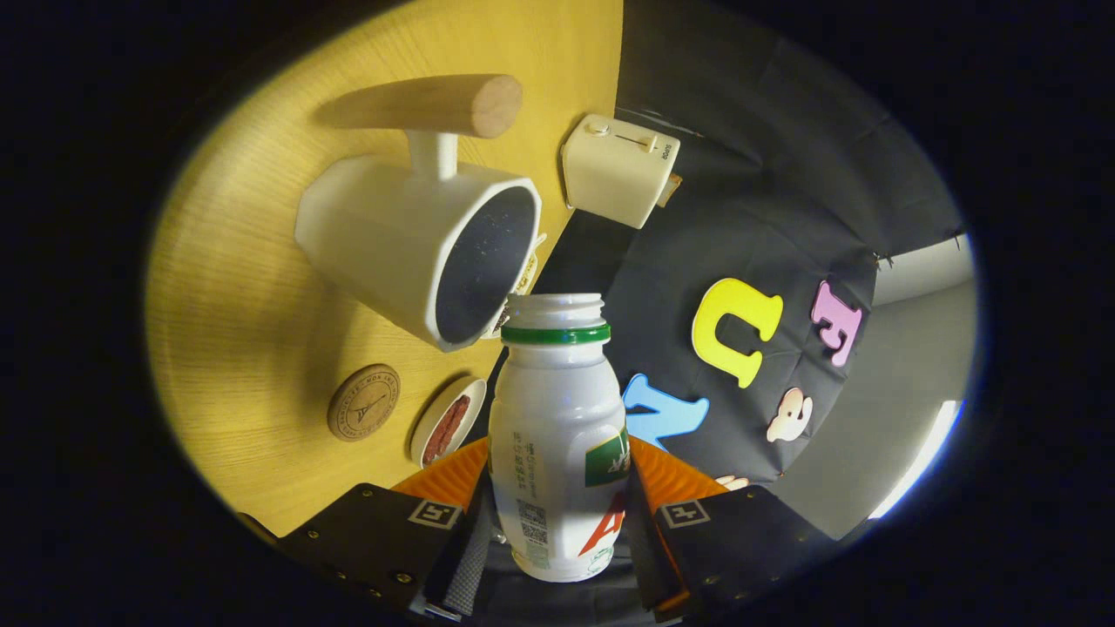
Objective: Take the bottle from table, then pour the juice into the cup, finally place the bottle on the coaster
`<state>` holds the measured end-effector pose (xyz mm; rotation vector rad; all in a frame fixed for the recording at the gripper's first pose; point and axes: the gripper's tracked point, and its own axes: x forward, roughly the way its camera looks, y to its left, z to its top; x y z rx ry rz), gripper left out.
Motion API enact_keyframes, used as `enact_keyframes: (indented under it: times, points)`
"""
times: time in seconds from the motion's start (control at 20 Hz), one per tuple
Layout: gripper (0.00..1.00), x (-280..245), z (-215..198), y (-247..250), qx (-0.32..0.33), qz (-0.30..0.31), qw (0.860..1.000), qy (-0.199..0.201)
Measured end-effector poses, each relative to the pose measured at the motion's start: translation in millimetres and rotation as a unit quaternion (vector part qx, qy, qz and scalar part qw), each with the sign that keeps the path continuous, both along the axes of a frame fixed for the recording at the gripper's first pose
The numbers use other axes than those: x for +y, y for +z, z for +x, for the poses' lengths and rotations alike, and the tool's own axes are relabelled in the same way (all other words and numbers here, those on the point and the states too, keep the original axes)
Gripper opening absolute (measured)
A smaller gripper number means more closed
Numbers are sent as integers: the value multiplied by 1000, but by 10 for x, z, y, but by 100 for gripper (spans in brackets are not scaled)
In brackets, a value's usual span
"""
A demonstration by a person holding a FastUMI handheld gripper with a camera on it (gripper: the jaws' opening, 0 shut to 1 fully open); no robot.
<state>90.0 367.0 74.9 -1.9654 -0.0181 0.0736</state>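
1. Bottle [557,444]: a white plastic juice bottle with a green neck ring and no cap sits between the two fingers of the gripper [557,514], one finger pressing each side of its lower body, so it is clamped.
2. Gripper pose: the whole view is rolled hard, with the wooden table [253,331] standing like a wall beside the left finger, so the gripper is tipped well onto its side.
3. Writing: the bottle's label carries small print, a square code and a green and red design; none of it can be read.
4. Axis: the bottle's long axis runs straight ahead along the fingers, and its open mouth points forward, just beside the rim of the white cup [418,248].
5. Cup: its dark opening faces the bottle's mouth, and its wooden handle [435,104] lies beyond.
6. Coaster [364,402]: a round wooden disc on the table, ahead of the left finger, beside a small dish [448,421].
7. Far beyond the cup stands a cream box-shaped appliance [620,167].
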Motion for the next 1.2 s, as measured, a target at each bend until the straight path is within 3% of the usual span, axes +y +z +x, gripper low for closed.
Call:
enact_keyframes:
  times: [0.3, 0.65, 1.0, 1.2]
  points:
    - [68, -17, -24, -96, 33, 67, 997, -4]
    - [68, -45, -45, -123, 62, 189, 980, -7]
    - [68, -224, -16, -19, 73, 328, 942, -16]
    - [68, -319, -17, 64, 80, 427, 900, -16]
